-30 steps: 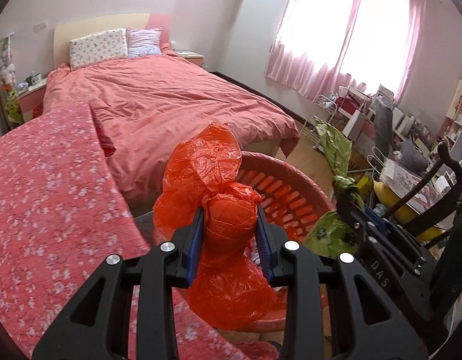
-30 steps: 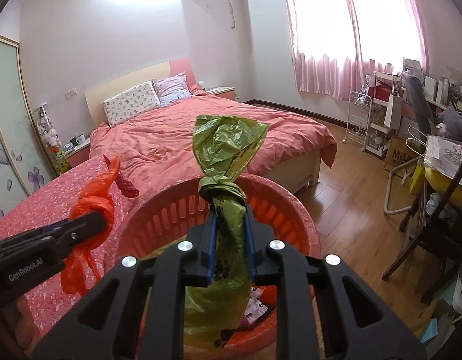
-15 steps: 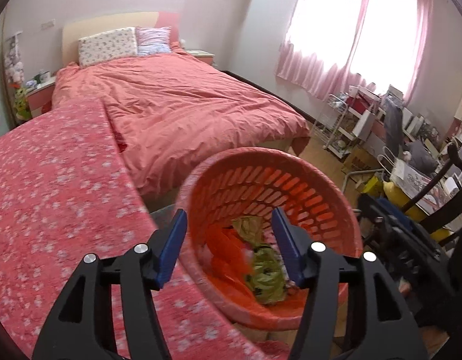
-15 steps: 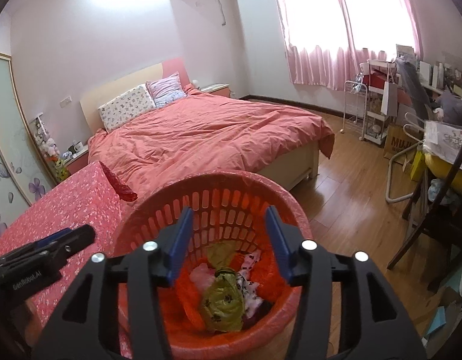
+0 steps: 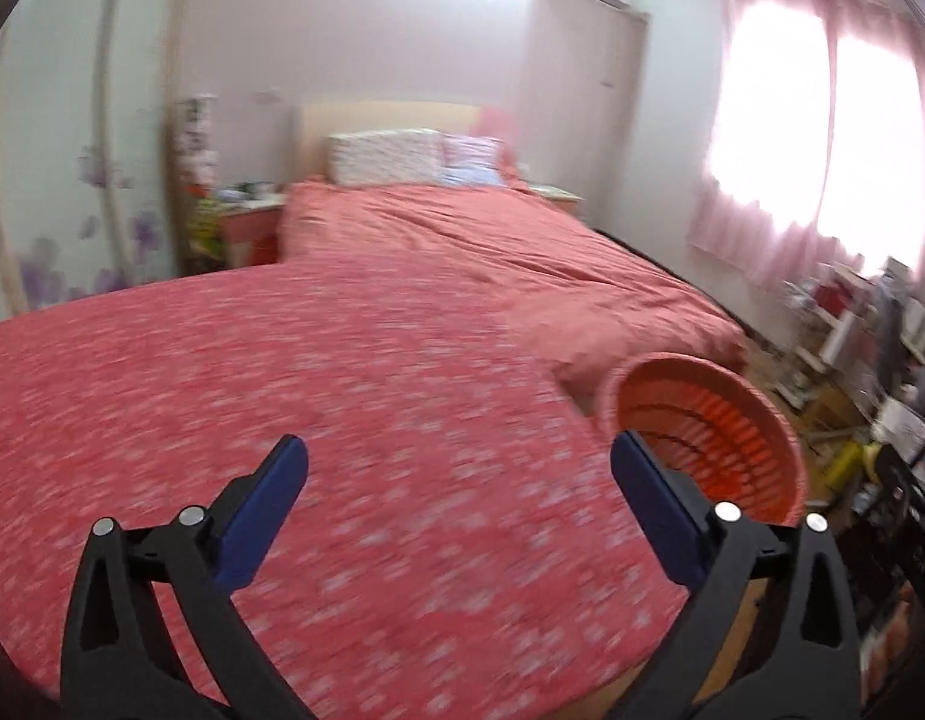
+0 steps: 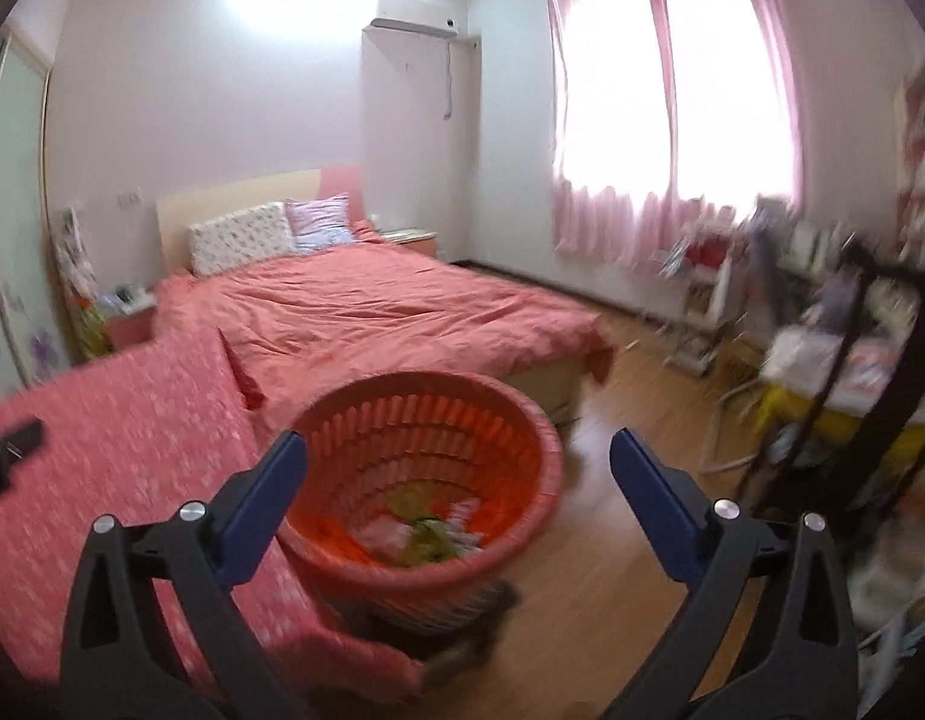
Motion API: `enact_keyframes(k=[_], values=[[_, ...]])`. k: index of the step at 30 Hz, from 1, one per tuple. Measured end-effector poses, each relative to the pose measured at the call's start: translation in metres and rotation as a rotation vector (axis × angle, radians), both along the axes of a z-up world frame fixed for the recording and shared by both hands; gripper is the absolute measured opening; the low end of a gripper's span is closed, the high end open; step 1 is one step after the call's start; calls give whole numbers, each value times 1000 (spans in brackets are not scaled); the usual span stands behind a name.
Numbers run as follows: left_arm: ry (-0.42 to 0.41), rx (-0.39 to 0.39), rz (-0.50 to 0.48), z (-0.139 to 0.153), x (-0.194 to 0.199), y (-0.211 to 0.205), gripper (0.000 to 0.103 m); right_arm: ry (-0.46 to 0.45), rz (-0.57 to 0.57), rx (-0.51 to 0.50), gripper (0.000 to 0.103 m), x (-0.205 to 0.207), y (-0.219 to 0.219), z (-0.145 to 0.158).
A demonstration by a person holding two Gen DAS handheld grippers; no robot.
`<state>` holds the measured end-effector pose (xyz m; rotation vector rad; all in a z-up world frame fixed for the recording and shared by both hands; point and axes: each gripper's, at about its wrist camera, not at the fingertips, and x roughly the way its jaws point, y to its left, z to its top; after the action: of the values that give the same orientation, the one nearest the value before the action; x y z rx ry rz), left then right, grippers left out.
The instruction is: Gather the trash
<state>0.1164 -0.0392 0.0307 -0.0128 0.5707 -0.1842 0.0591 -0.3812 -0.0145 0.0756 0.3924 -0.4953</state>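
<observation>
Pink walls and a red flowery cloth [image 5: 354, 420] fill the room. Both the left gripper [image 5: 459, 465] and the right gripper [image 6: 459, 459] have just opened wide, and nothing sits between their jaws. Both point slightly down. Just past them, the orange basket [image 6: 540, 450] holds soft, light trash bags [image 6: 426, 531]. Their bunched tops look easiest to pinch. Farther back is the bed [image 6: 372, 312].

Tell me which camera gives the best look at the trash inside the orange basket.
The right wrist view: it looks down into the orange basket, where the trash, green and pale bags, lies blurred on the bottom. The left wrist view catches only the basket's rim and slatted inner wall at its right edge; none of the contents show.
</observation>
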Motion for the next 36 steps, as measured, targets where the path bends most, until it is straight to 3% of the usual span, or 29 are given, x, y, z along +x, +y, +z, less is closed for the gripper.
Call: enact_keyframes(k=[3,5,11,15,22,36], values=[[-20,42,81,3,-26,19,101,-18,-14,-57,99,-24,30,1],[-16,73,140,1,-43,29,101,-24,23,-40,99,-36,39,2],[-8,80,185,-8,-80,47,101,-14,105,10,99,-71,68,2],[-22,59,191,-11,-101,50,101,-9,110,-12,99,-90,85,2],[26,-20,180,-21,-122,55,101,19,100,4,99,-108,92,-3],[-7,34,183,-26,-144,45,101,78,81,39,99,-112,90,-11]])
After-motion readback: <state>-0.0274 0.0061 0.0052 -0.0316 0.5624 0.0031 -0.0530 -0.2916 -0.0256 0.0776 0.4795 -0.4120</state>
